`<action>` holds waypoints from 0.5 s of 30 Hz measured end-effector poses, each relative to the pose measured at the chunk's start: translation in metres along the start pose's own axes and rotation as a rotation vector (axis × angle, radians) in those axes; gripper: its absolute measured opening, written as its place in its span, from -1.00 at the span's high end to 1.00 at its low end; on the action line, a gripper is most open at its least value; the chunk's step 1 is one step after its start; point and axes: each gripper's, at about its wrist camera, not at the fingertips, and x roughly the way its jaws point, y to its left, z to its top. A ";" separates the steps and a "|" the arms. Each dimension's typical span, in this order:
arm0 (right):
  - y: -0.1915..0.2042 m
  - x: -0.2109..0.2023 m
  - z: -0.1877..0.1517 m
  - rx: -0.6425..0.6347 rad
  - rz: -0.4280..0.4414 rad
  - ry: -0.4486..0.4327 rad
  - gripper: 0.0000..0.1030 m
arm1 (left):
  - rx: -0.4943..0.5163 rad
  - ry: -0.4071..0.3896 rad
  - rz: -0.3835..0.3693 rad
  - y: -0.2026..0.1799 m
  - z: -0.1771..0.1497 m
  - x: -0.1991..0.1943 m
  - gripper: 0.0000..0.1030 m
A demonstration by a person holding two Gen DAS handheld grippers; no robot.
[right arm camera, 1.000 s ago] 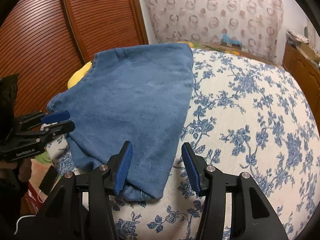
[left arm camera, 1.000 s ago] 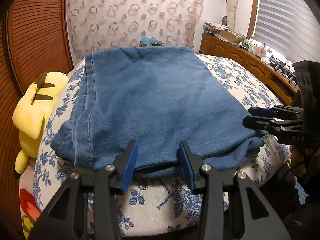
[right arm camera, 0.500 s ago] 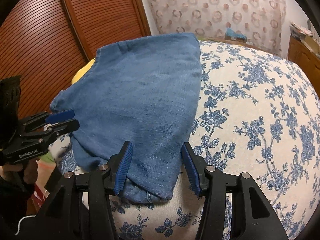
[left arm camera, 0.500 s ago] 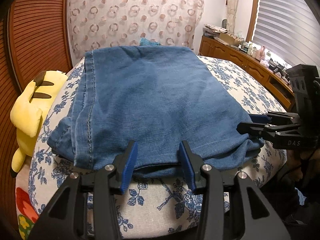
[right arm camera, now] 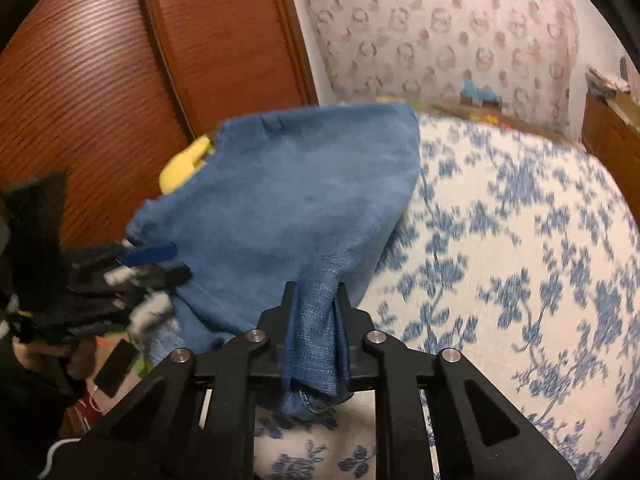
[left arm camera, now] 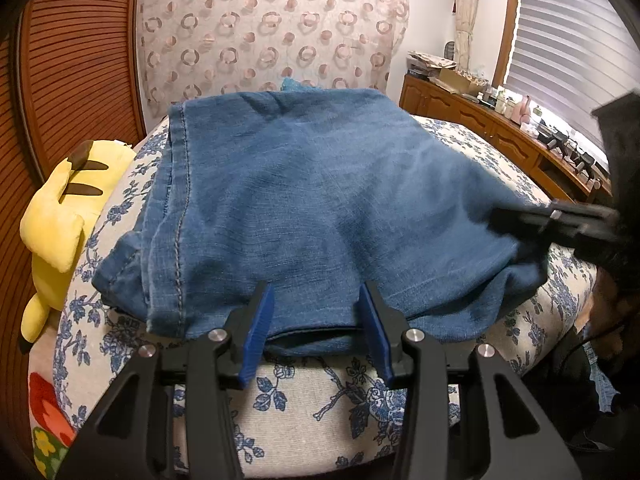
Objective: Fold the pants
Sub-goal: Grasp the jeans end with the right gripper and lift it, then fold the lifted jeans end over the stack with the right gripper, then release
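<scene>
Denim is bunched between the closing jaws of the right gripper point(right arm camera: 316, 300), where the near right corner of the pants point(left arm camera: 320, 208) has been pinched into a thick, upright fold. Nearest in the left wrist view, the left gripper point(left arm camera: 316, 320) is held partly open, its blue pads straddling the near hem without pressing on it. The pants are seen lying already folded over on the near left part of the floral bedspread point(right arm camera: 520, 240), several layers deep. The cloth is judged soft, limp and fairly heavy, not slippery, so that it would sag unless both near corners are taken through all layers at the hem. A yellow plush toy point(left arm camera: 60, 216) lies just beside the pants on the left. Farther off, no container with visible contents can be made out, only a cluttered wooden sideboard point(left arm camera: 500, 128) at the far right.
</scene>
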 end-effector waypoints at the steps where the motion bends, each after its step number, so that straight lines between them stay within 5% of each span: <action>1: 0.004 -0.005 0.005 -0.006 0.014 -0.019 0.77 | -0.002 0.000 -0.002 0.000 0.000 -0.001 0.16; 6: 0.027 -0.016 0.032 -0.053 0.059 -0.074 0.81 | -0.035 -0.009 -0.015 0.005 0.003 -0.011 0.16; 15: 0.083 -0.001 0.066 -0.141 0.149 -0.107 0.82 | -0.083 -0.086 0.073 0.045 0.002 -0.059 0.16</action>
